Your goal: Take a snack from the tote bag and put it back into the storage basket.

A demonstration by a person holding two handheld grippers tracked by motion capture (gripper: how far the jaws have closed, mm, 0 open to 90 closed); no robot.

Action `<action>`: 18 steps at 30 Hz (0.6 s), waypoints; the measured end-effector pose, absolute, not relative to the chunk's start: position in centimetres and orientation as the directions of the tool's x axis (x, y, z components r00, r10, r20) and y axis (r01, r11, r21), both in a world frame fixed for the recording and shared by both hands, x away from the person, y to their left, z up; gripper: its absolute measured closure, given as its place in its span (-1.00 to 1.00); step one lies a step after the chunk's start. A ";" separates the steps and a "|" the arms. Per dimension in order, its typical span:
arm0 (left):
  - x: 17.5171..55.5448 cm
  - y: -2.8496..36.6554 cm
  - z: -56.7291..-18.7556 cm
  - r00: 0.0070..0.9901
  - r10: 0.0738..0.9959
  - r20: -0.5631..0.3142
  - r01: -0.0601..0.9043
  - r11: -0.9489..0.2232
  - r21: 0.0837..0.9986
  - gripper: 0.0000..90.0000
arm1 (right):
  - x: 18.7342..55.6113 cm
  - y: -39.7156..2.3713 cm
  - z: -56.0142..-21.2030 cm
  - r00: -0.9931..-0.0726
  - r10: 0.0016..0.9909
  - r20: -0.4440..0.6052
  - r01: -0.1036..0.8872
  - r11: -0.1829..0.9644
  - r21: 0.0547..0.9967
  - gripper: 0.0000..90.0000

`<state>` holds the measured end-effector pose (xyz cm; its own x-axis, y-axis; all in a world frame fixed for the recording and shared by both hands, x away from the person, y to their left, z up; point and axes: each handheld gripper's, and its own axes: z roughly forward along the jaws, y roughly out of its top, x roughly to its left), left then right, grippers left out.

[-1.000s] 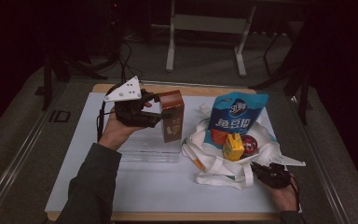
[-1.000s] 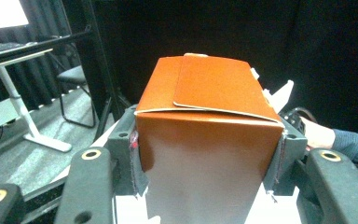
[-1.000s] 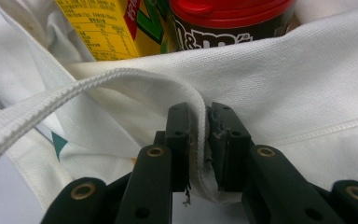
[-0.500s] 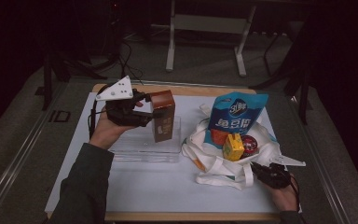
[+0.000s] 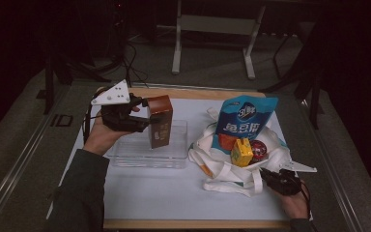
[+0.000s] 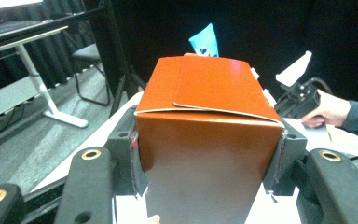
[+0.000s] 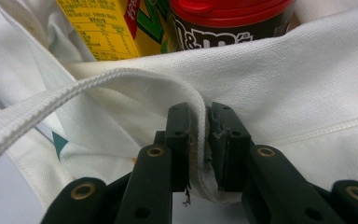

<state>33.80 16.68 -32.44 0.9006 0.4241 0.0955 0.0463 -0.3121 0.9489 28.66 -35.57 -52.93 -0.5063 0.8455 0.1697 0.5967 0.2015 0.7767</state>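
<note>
1. Above the clear plastic tray (image 5: pixel 125 155), at the left of the white surface (image 5: pixel 164 193), a brown carton (image 5: pixel 160 121) hangs upright, long axis vertical, clamped between the left gripper (image 5: pixel 145 116) fingers (image 6: pixel 128 163).
2. Below the carton's lower end lies the tray; whether the two touch is hard to tell from above.
3. Well apart to the right, a white tote bag (image 5: pixel 222 169) holds a blue pouch (image 5: pixel 241 121), a yellow juice box (image 5: pixel 241 152) and a red-lidded jar (image 5: pixel 258 149).
4. Right gripper (image 7: pixel 200 140) fingers are pinched together on the bag's handle strap (image 7: pixel 121 79), likely steadying it.
5. The left hand is nearer the tray; the bag lies to the carton's right.
</note>
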 end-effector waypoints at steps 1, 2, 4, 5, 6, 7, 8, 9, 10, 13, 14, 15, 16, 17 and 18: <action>33.8 16.9 -32.5 0.899 0.426 0.098 0.046 -0.314 0.948 -0.04 | 28.7 -35.6 -52.9 -0.506 0.846 0.170 0.597 0.201 0.777 0.72; 33.8 17.0 -32.5 0.898 0.430 0.096 0.049 -0.314 0.948 -0.04 | 28.7 -35.6 -52.9 -0.506 0.846 0.170 0.597 0.201 0.777 0.72; 33.9 17.4 -32.5 0.896 0.433 0.094 0.054 -0.316 0.947 -0.04 | 28.7 -35.6 -52.9 -0.506 0.846 0.170 0.597 0.201 0.777 0.72; 33.9 17.5 -32.5 0.896 0.434 0.095 0.055 -0.322 0.945 -0.04 | 28.7 -35.6 -52.9 -0.506 0.846 0.169 0.596 0.201 0.777 0.72; 33.9 17.7 -32.6 0.895 0.436 0.099 0.056 -0.329 0.943 -0.04 | 28.7 -35.6 -52.9 -0.506 0.846 0.170 0.596 0.201 0.777 0.72; 33.9 17.8 -32.6 0.894 0.438 0.099 0.060 -0.336 0.940 -0.04 | 28.7 -35.6 -52.9 -0.506 0.846 0.170 0.596 0.200 0.777 0.72; 34.0 18.0 -32.6 0.893 0.440 0.100 0.063 -0.342 0.938 -0.04 | 28.7 -35.6 -53.0 -0.506 0.846 0.170 0.596 0.200 0.777 0.72; 34.0 18.2 -32.6 0.890 0.444 0.102 0.067 -0.349 0.935 -0.04 | 28.7 -35.6 -52.9 -0.506 0.846 0.170 0.597 0.201 0.777 0.72; 34.0 18.2 -32.6 0.890 0.444 0.102 0.067 -0.349 0.935 -0.04 | 28.7 -35.6 -52.9 -0.506 0.846 0.170 0.597 0.201 0.777 0.72; 34.1 19.0 -32.8 0.884 0.456 0.104 0.081 -0.368 0.926 -0.04 | 28.7 -35.6 -53.0 -0.506 0.846 0.171 0.596 0.199 0.778 0.72; 34.1 19.1 -32.8 0.881 0.461 0.104 0.084 -0.371 0.925 -0.04 | 28.7 -35.6 -53.0 -0.505 0.846 0.171 0.596 0.199 0.778 0.72; 34.0 19.2 -32.8 0.878 0.466 0.107 0.087 -0.376 0.923 -0.04 | 28.7 -35.6 -53.0 -0.505 0.846 0.171 0.596 0.199 0.778 0.72; 34.0 19.4 -32.8 0.876 0.469 0.109 0.089 -0.380 0.921 -0.04 | 28.6 -35.6 -53.0 -0.505 0.846 0.171 0.596 0.199 0.778 0.72; 34.0 19.5 -32.8 0.876 0.470 0.110 0.091 -0.385 0.918 -0.04 | 28.6 -35.6 -53.0 -0.505 0.846 0.172 0.596 0.198 0.778 0.72; 34.0 19.6 -32.8 0.874 0.472 0.114 0.094 -0.395 0.914 -0.04 | 28.6 -35.6 -53.0 -0.505 0.846 0.171 0.596 0.198 0.778 0.72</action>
<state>34.03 19.64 -32.78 0.8744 0.4716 0.1142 0.0938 -0.3951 0.9138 28.64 -35.56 -52.97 -0.5052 0.8458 0.1714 0.5962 0.1985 0.7779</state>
